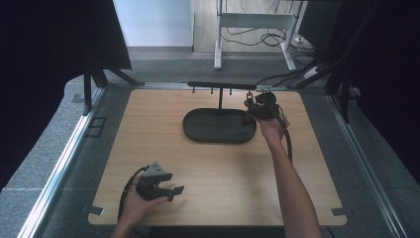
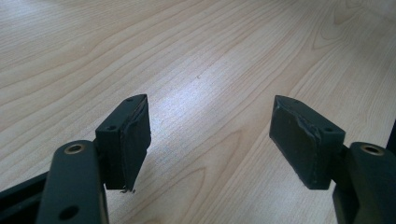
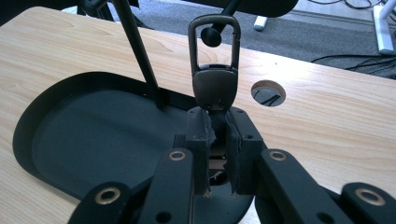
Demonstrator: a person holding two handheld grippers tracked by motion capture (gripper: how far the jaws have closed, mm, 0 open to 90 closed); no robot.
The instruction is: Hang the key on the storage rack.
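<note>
Our right gripper (image 3: 217,154) pinches one dark metal clasp (image 3: 214,70), its loop over a peg (image 3: 211,36) of the one stand by the table's far edge. Our left gripper (image 2: 210,140) rests spread and empty near the table's (image 1: 223,163) near edge — one oval tray (image 1: 218,126) below the stand.

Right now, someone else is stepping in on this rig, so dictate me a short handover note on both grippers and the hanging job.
Right gripper: shut on the metal clasp, held upright at the far right end of the black stand's hook bar.
The clasp's loop sits around a knob-tipped hook; whether it bears on the hook I cannot tell.
Left gripper: open, nothing between its jaws, low over the bare table near the front left.
Black oval tray: under the bar, nothing in it.
Done: clasp brought to the hook.
Left: probably settle the loop on the hook, release, draw the right gripper back.
</note>
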